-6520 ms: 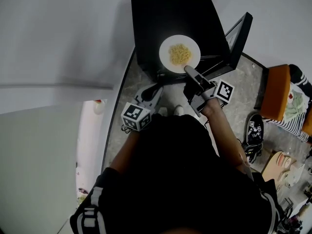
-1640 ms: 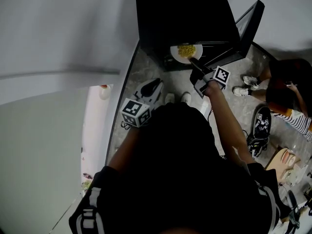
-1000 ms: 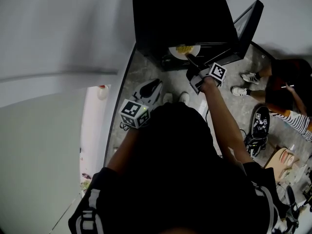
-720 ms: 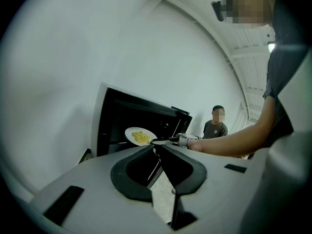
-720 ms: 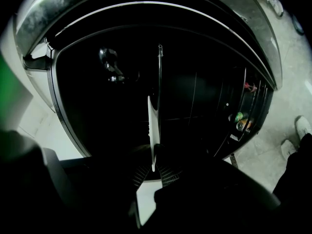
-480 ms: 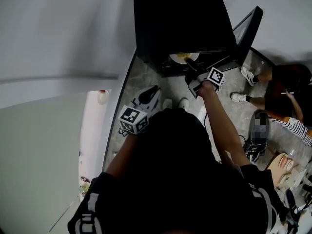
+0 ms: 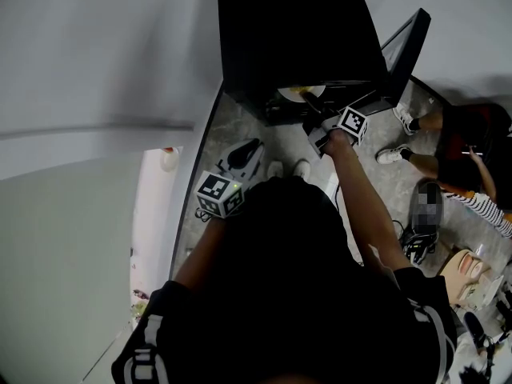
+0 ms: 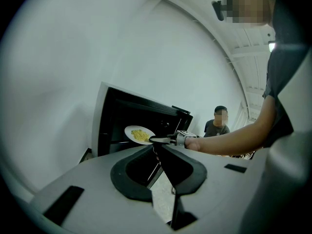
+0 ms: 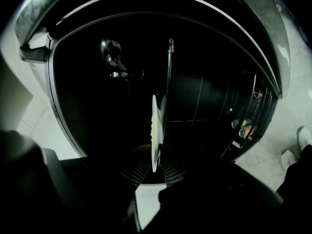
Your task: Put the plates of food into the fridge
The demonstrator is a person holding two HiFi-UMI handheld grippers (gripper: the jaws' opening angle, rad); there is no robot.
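A white plate of yellow food (image 7: 301, 93) sits half inside the open black fridge (image 7: 296, 30), and only its near part shows below the fridge's top. My right gripper (image 7: 312, 106) is shut on the plate's near rim. Its jaws have just eased open slightly, with the rim still between them. In the right gripper view the plate (image 9: 155, 126) is edge-on inside the dark fridge. The left gripper view shows the plate (image 8: 139, 134) and the right gripper (image 8: 156, 140) at the fridge opening. My left gripper (image 7: 254, 146) hangs back over the floor, shut and holding nothing.
The fridge door (image 7: 402, 48) stands open to the right, with small cans (image 9: 243, 126) in its door shelf. Wire shelves run through the fridge interior (image 9: 204, 101). A person (image 7: 472, 146) stands on the tiled floor at the right, near some shoes (image 7: 418, 242).
The plate and my right gripper have gone a little deeper into the fridge, so less of the plate shows from above. My left gripper has kept still.
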